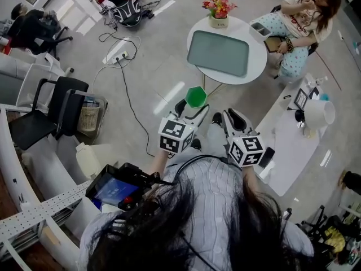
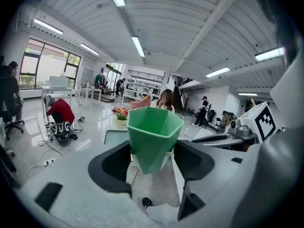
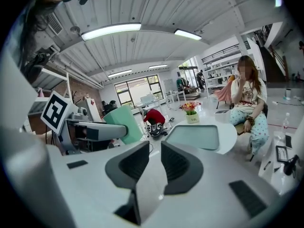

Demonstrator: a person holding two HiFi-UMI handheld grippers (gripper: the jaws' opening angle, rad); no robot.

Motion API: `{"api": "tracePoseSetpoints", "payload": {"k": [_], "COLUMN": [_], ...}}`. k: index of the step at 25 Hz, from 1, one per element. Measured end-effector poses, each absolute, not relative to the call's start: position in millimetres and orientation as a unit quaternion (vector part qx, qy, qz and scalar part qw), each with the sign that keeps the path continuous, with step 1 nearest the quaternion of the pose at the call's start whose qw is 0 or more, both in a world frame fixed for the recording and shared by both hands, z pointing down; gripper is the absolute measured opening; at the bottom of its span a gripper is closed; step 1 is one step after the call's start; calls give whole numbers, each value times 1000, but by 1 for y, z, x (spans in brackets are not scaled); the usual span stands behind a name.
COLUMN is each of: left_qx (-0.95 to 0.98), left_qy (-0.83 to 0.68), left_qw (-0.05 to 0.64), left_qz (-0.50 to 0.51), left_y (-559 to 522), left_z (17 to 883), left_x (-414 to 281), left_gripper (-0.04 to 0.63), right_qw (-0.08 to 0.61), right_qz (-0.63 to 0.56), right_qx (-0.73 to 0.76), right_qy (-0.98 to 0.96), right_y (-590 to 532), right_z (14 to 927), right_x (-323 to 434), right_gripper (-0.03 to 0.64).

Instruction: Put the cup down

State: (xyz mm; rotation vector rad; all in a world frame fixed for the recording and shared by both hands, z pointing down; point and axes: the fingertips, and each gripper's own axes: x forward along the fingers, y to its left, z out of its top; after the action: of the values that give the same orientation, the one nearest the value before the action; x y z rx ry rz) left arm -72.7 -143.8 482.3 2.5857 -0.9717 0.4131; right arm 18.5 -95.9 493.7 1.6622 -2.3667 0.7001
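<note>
In the head view, the left tongs grip a green faceted plastic cup and hold it in the air above the grey floor. It sits just on the near side of a round white bench and does not touch it. A grey-green rectangular tray lies on that bench, with a pot of red and yellow flowers at its far edge. A seated person is at the bench's far right. The right tongs hang just to the right of the left ones, apart from the cup.

In the left gripper view, the two dark pads press against the lower sides of the cup. It stands roughly upright with its open mouth up, and its rim rises above the jaws. The tray and the flowers show beyond it.

In the right gripper view, the jaws are drawn close together with only a narrow slit between them, and they hold nothing. The tray lies far ahead on the bench. To the left, the other tongs carry the cup.
</note>
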Motion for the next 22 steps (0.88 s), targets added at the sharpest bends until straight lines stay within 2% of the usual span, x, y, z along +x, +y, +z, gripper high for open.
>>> {"api": "tracePoseSetpoints", "payload": {"k": [22], "left_qx": [877], "left_qy": [-398], "left_qw": [205], "left_qz": [173], "left_y": [-253], "left_z": [518], "left_x": [-49], "left_gripper": [294], "right_qw": [103], "right_qz": [264], "right_qx": [490], "right_qy": [-824], "right_y": [-220], "right_z": [518], "right_x": [46], "right_gripper": [91]}}
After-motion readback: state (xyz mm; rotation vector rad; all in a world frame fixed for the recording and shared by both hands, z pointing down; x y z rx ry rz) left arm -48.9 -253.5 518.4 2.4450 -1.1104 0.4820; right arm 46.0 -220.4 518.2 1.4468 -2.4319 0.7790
